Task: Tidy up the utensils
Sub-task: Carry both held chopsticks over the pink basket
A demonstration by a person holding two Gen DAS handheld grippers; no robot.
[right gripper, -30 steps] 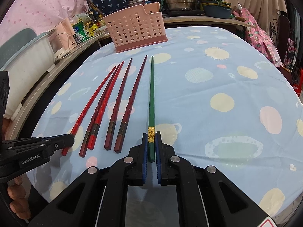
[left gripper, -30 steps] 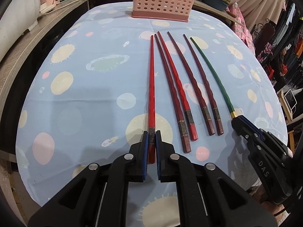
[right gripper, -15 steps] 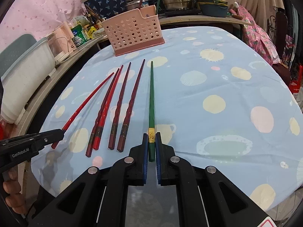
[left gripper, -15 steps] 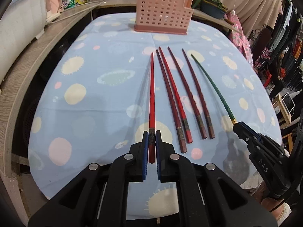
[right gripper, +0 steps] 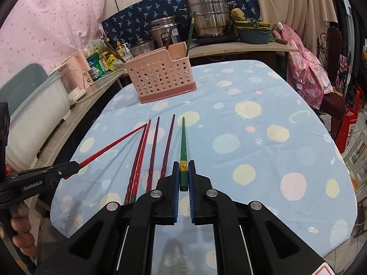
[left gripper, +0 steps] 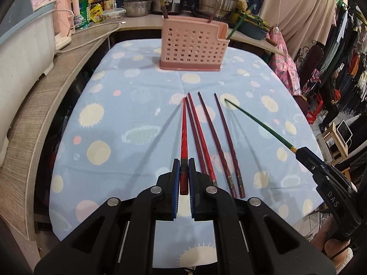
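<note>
The left gripper (left gripper: 183, 167) was clamped on the thick end of a bright red chopstick (left gripper: 183, 133), and the right gripper (right gripper: 183, 171) was clamped on the thick end of a green chopstick (right gripper: 183, 144) just behind its gold band; both sticks were raised at the held end, their tips down by the cloth. Four more chopsticks (left gripper: 214, 142) lay side by side on the blue spotted tablecloth (left gripper: 114, 119) between the two held ones: one bright red, three dark red-brown. Farther up the table stood one pink perforated utensil holder (left gripper: 192, 45), with a few sticks already standing in it.

The left wrist view showed the right gripper from the side, lettered "DAS", and a rack of hanging clothes (left gripper: 344, 57) on the right. The right wrist view showed the left gripper lettered "GenRobot.AI", fingers (right gripper: 20, 220) round its handle, and a pink dotted curtain (right gripper: 45, 23). Steel pots (right gripper: 206, 18) stood on the counter behind.
</note>
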